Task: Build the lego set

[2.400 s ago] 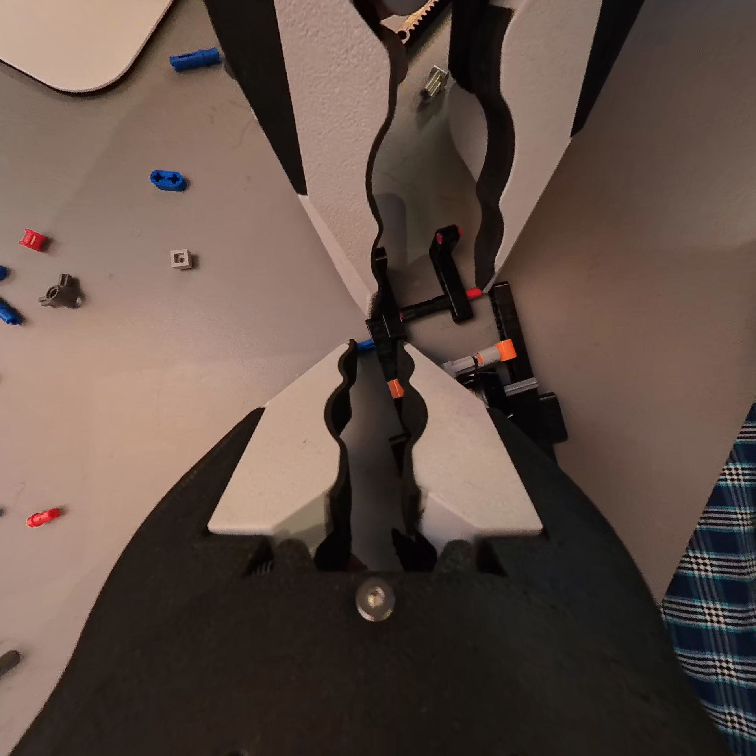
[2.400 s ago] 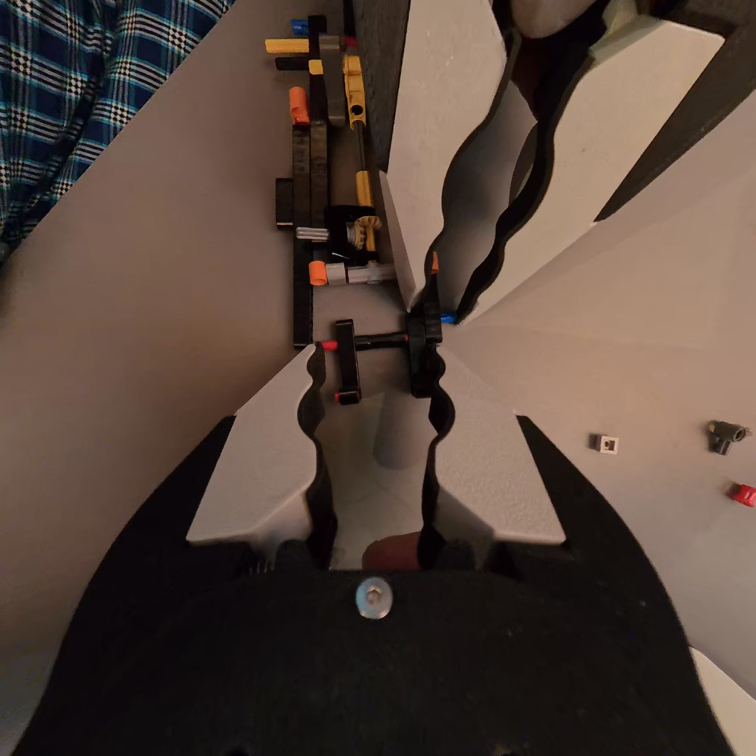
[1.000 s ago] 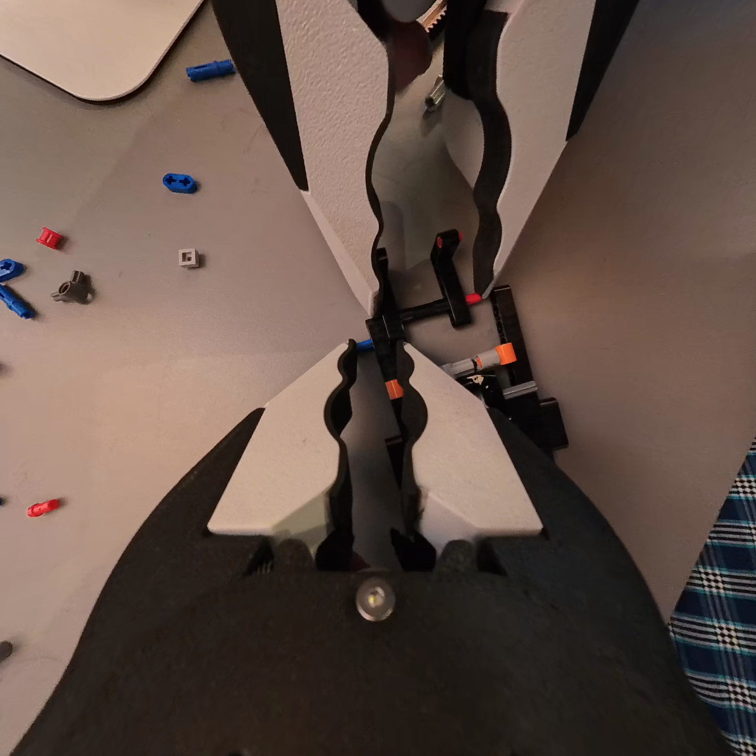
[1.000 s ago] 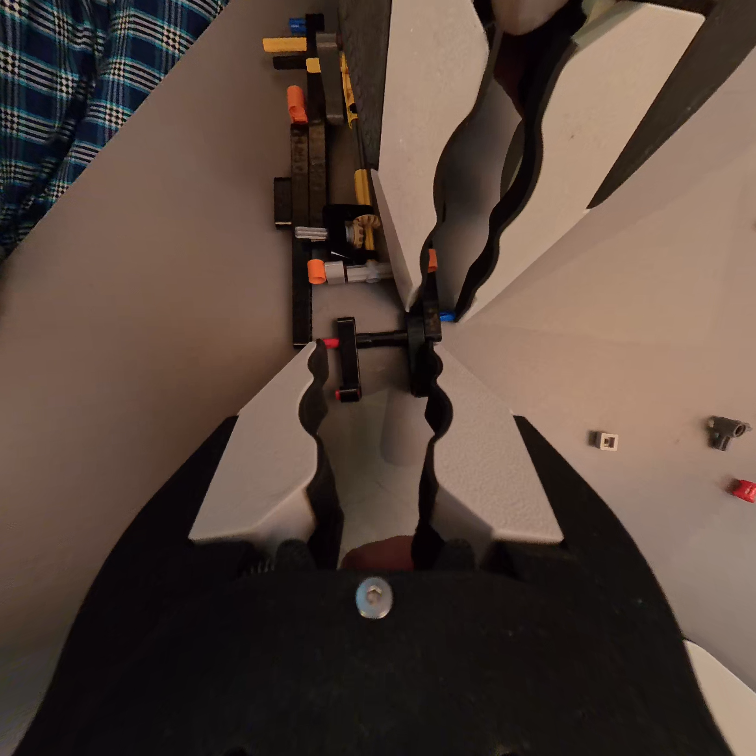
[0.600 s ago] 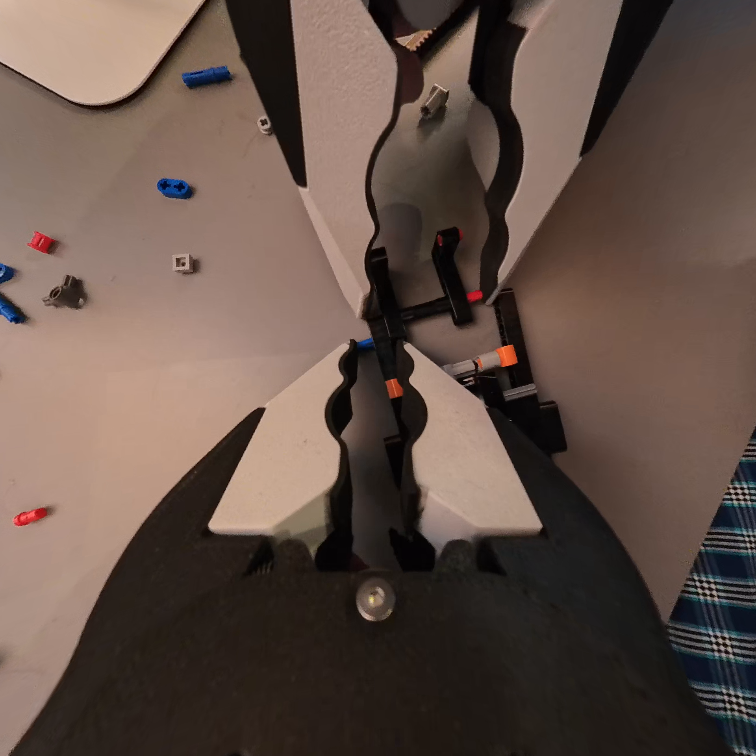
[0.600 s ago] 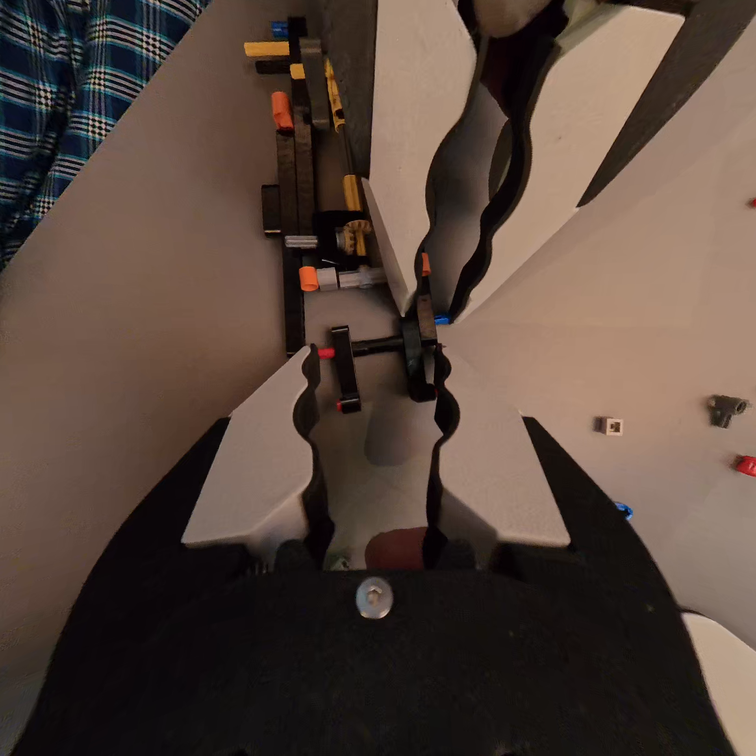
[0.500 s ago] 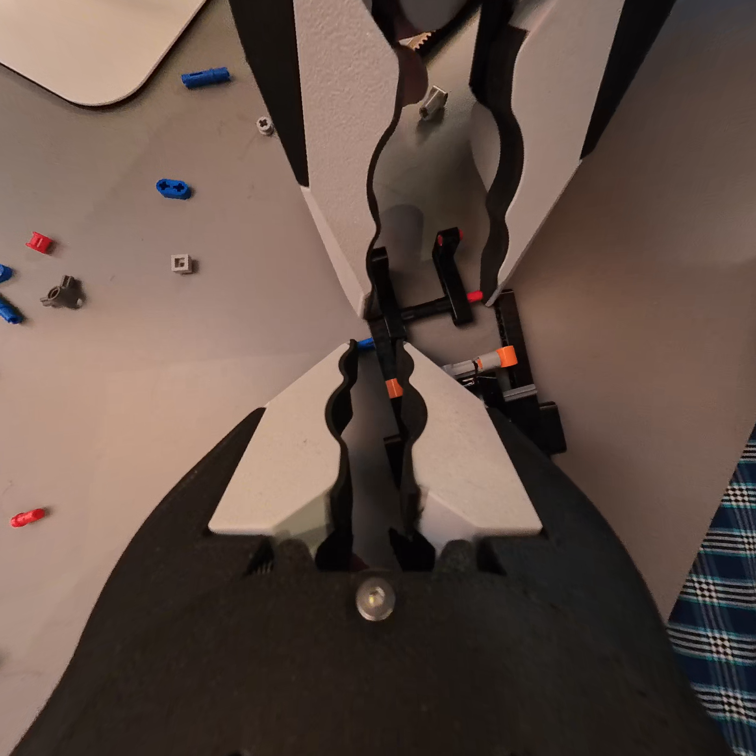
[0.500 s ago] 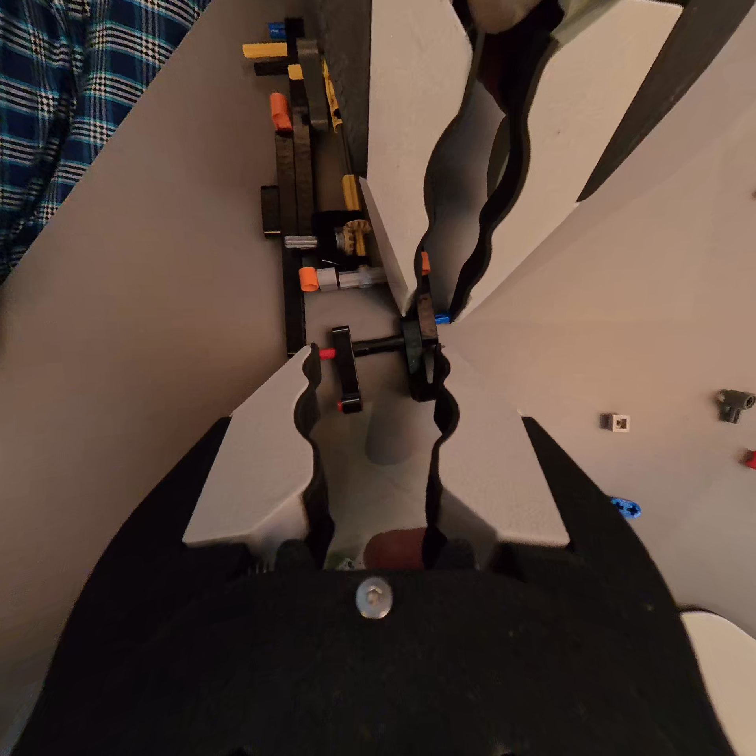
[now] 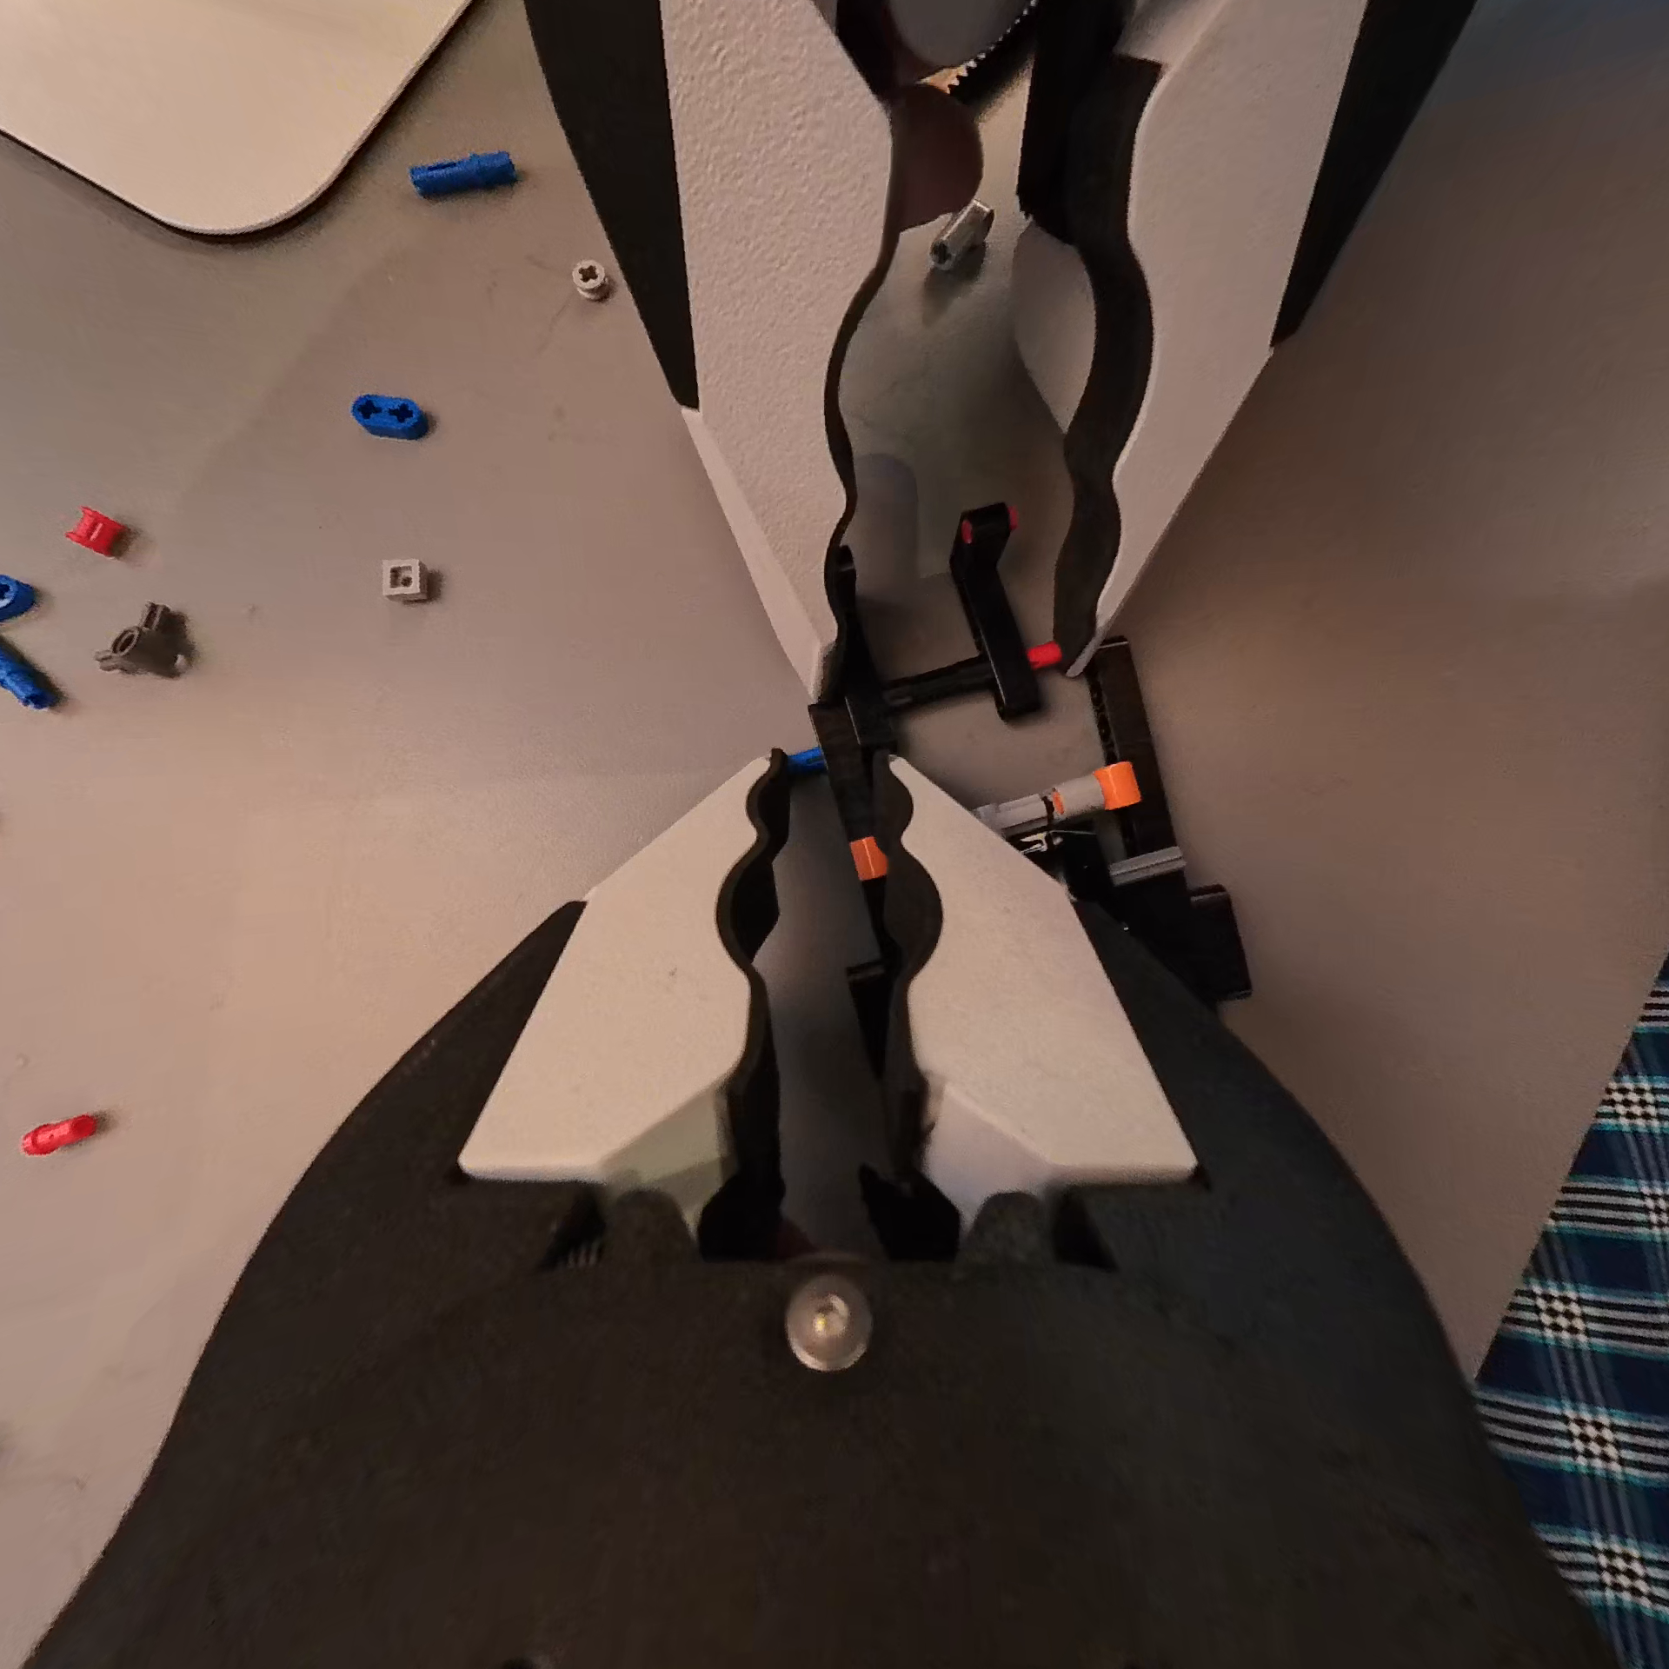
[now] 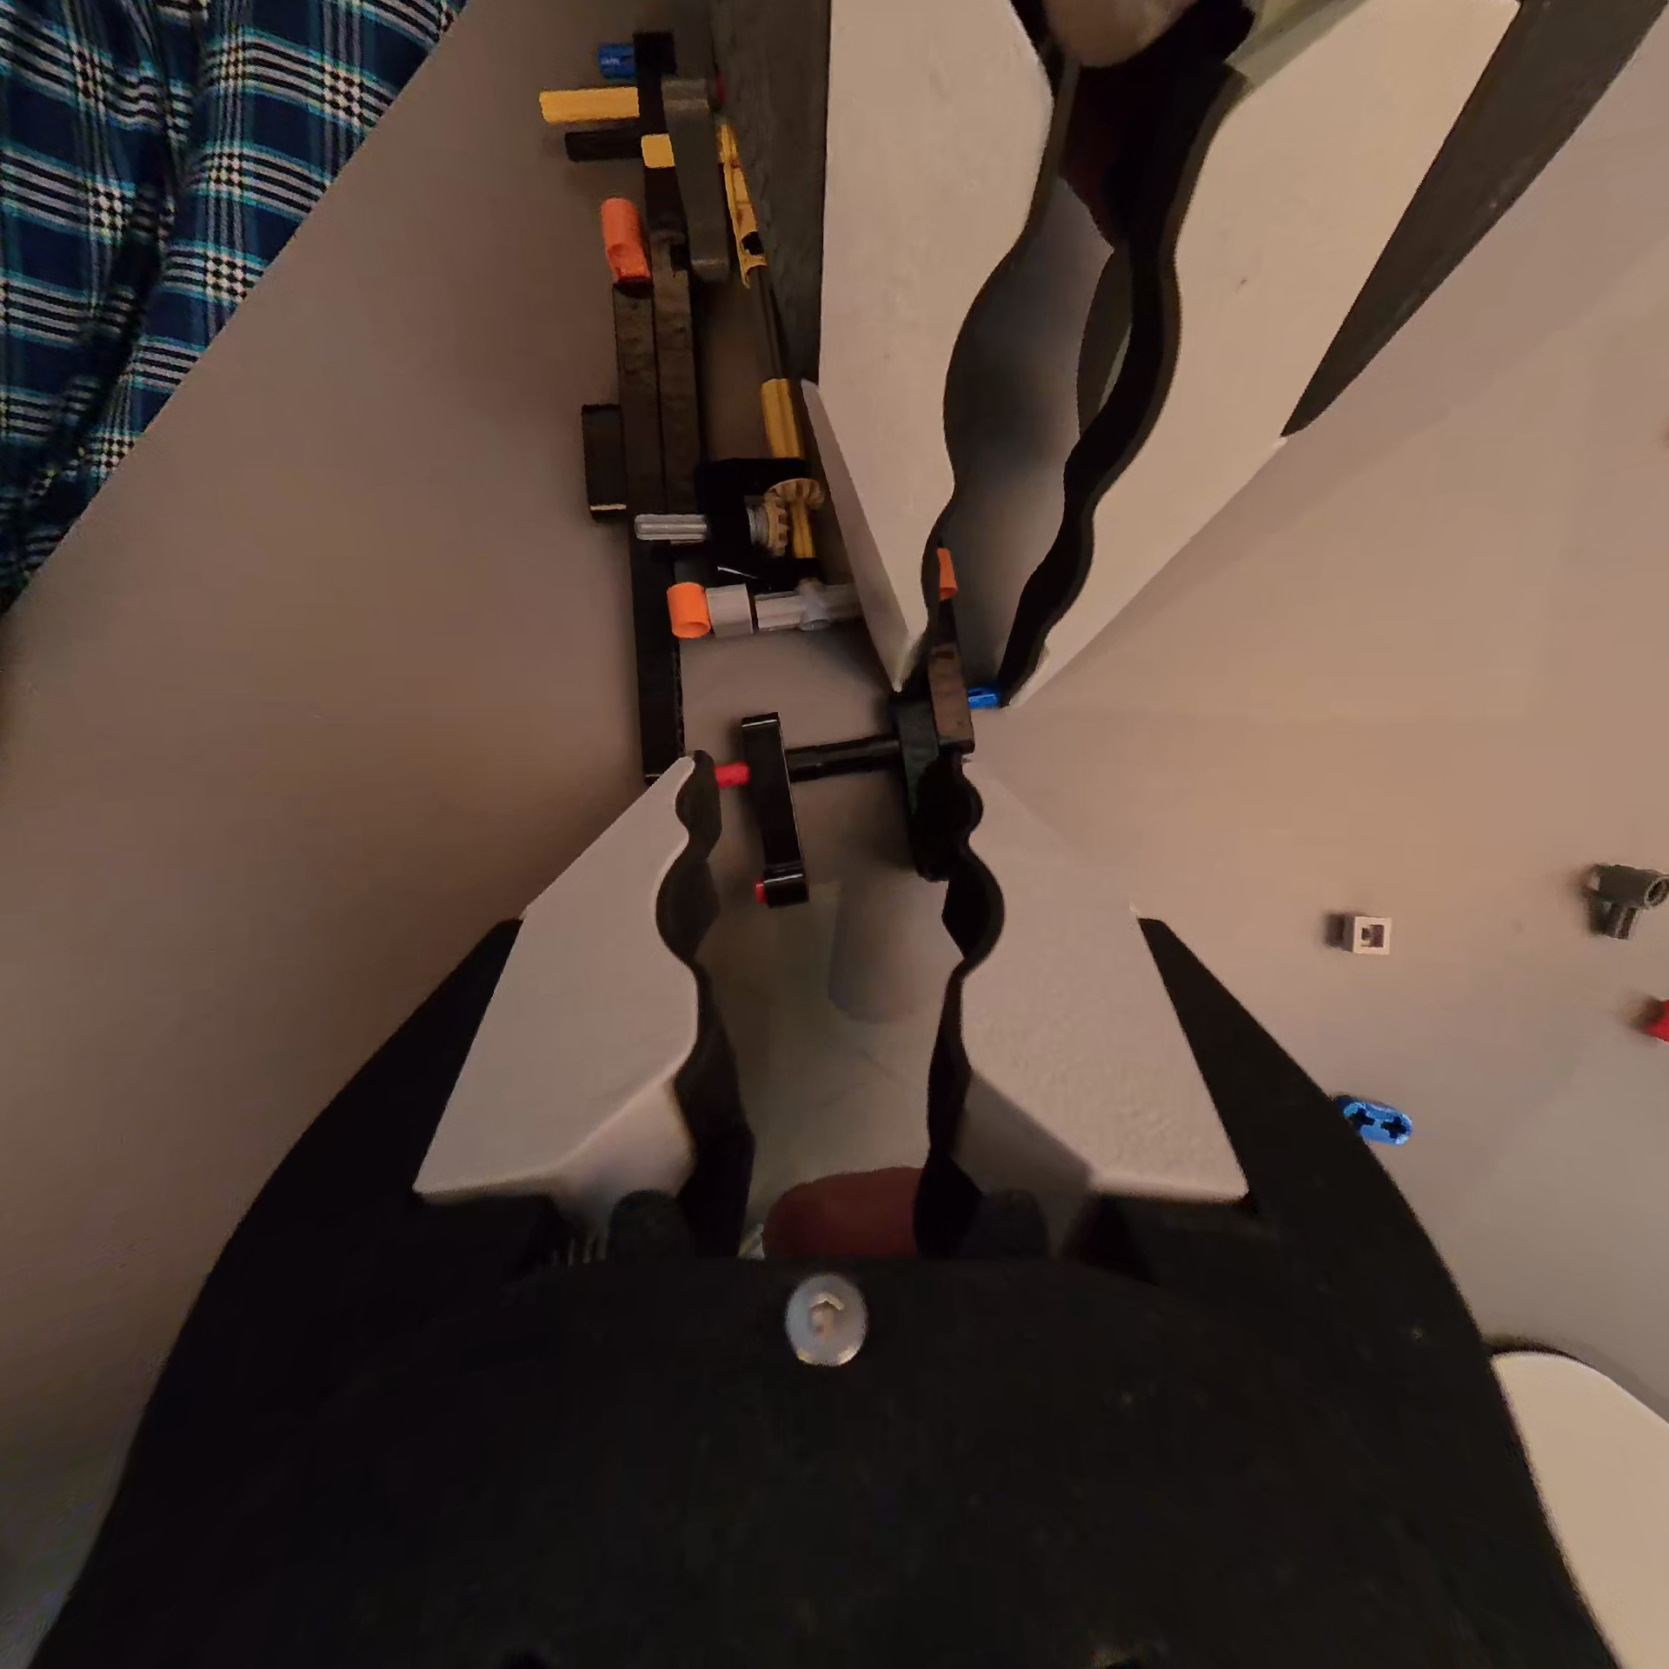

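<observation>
The left gripper (image 9: 835,795) is closed on a black beam (image 9: 858,750) of the lego assembly (image 10: 673,424). The right gripper (image 10: 826,795) stands spread, straddling the black crank arm (image 10: 775,813) and red pin (image 10: 730,773) beside that beam. Risk: closing off-centre could skew the black axle (image 10: 840,752) or slip off the pin.

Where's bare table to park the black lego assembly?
Free: the grey tabletop between the black lego assembly and the plaid cloth. Crowded: the far side, around the blue two-hole link and small grey square piece.
</observation>
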Demonstrator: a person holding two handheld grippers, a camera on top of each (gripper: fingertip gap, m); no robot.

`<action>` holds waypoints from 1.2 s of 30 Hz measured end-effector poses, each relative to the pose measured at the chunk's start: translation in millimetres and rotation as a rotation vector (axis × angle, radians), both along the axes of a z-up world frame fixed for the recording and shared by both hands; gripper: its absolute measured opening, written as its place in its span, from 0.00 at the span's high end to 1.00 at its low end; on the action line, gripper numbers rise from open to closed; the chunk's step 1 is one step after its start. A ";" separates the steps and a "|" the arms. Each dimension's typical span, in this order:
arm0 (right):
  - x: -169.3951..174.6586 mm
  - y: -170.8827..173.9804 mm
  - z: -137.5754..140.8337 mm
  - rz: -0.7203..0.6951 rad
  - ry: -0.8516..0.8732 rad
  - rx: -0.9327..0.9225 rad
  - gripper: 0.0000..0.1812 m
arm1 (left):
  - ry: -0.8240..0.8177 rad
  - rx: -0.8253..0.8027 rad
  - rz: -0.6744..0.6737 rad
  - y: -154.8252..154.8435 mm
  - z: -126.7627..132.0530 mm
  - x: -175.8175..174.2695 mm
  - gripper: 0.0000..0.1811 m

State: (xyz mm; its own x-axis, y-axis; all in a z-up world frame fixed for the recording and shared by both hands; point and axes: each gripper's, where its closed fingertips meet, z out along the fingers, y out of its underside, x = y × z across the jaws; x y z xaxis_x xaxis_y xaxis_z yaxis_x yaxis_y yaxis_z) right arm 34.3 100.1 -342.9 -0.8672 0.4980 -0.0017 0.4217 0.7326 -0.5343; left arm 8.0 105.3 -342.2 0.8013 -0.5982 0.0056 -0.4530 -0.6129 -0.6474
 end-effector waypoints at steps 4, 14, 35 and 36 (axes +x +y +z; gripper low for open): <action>-0.1 0.0 0.3 0.004 -0.010 -0.007 0.74 | 0.000 -0.001 0.000 0.0 -0.1 0.0 0.91; -0.5 0.0 0.2 0.007 0.005 0.000 0.74 | -0.005 -0.001 -0.002 0.1 -0.3 -0.4 0.91; 2.1 1.7 3.4 -0.006 -0.018 0.020 0.74 | -0.023 0.003 0.010 3.0 -0.3 1.7 0.91; 1.7 3.0 6.6 -0.016 -0.005 0.016 0.72 | -0.022 0.003 0.013 3.1 -0.3 1.5 0.91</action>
State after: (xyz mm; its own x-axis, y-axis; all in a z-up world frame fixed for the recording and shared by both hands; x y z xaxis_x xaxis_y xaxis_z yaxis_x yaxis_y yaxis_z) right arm 36.0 103.2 -336.3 -0.8590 0.5119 0.0015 0.4364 0.7338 -0.5206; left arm 9.6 108.3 -342.5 0.8088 -0.5876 0.0214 -0.4307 -0.6168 -0.6589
